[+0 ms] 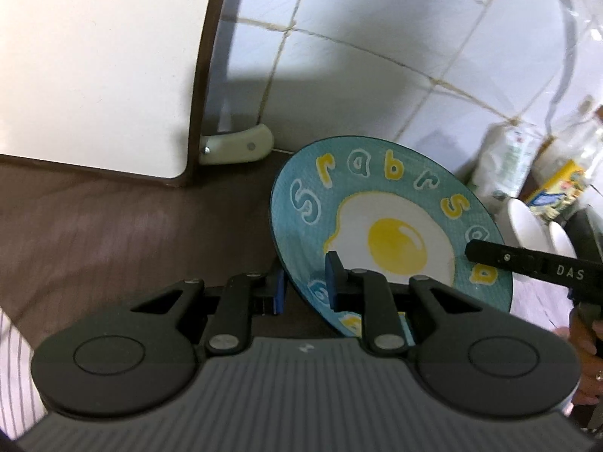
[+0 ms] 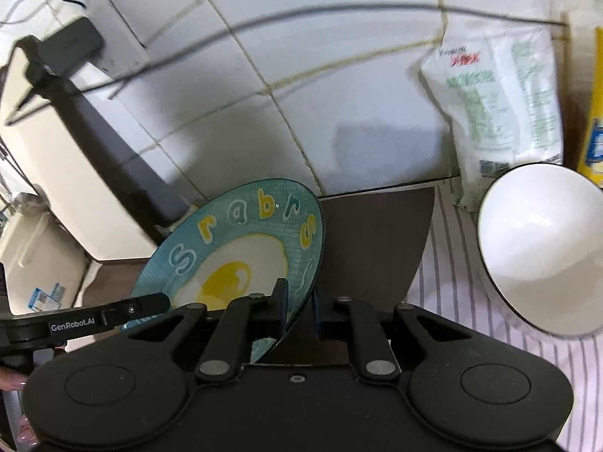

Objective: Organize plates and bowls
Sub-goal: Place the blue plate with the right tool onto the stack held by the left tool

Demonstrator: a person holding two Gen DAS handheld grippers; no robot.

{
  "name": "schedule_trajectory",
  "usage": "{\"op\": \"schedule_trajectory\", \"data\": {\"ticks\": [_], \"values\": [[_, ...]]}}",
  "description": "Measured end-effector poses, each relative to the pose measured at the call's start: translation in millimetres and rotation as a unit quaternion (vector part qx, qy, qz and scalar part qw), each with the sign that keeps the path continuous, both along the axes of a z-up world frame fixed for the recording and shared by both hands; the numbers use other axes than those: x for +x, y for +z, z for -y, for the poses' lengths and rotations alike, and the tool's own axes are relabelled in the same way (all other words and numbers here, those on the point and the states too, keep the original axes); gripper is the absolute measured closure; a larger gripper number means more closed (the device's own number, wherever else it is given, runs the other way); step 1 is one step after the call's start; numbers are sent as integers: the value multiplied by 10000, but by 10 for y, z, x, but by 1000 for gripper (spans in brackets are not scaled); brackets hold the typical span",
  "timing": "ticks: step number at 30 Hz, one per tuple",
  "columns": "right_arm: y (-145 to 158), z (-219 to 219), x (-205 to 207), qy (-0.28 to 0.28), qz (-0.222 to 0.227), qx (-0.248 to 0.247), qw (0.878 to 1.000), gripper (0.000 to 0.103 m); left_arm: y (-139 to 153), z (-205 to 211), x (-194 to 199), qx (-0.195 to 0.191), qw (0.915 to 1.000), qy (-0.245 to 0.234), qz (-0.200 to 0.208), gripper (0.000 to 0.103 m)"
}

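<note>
A blue plate with a fried-egg picture and yellow letters is held tilted above the brown counter; it also shows in the right wrist view. My left gripper is shut on its near left rim. My right gripper is shut on its opposite rim, one finger on each face. A white bowl with a dark rim stands tilted at the right on a striped cloth. White dishes show at the right edge of the left wrist view.
A white appliance with a dark edge stands at the left on the brown counter. The tiled wall is behind. A white bag and a yellow box lean against the wall at the right.
</note>
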State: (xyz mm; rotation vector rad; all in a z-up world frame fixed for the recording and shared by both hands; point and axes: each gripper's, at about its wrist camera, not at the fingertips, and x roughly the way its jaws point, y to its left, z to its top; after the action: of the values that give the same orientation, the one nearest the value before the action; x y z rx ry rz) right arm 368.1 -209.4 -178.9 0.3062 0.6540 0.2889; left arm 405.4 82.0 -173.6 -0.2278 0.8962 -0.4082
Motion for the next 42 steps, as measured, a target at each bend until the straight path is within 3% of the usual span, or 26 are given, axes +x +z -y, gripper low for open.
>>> {"op": "schedule_trajectory", "data": {"ticks": [13, 18, 28, 42], "values": [[413, 221, -1209, -282, 567, 182, 9978, 86, 723, 70, -846, 8, 9985, -461, 278, 84], [408, 294, -1646, -419, 703, 192, 9965, 85, 827, 113, -1152, -70, 9981, -563, 237, 84], [94, 352, -2138, -721, 497, 252, 9958, 85, 603, 213, -1529, -92, 9975, -680, -168, 84], [-287, 376, -2088, -717, 32, 152, 9973, 85, 138, 316, -1526, 25, 9959, -607, -664, 84]]}}
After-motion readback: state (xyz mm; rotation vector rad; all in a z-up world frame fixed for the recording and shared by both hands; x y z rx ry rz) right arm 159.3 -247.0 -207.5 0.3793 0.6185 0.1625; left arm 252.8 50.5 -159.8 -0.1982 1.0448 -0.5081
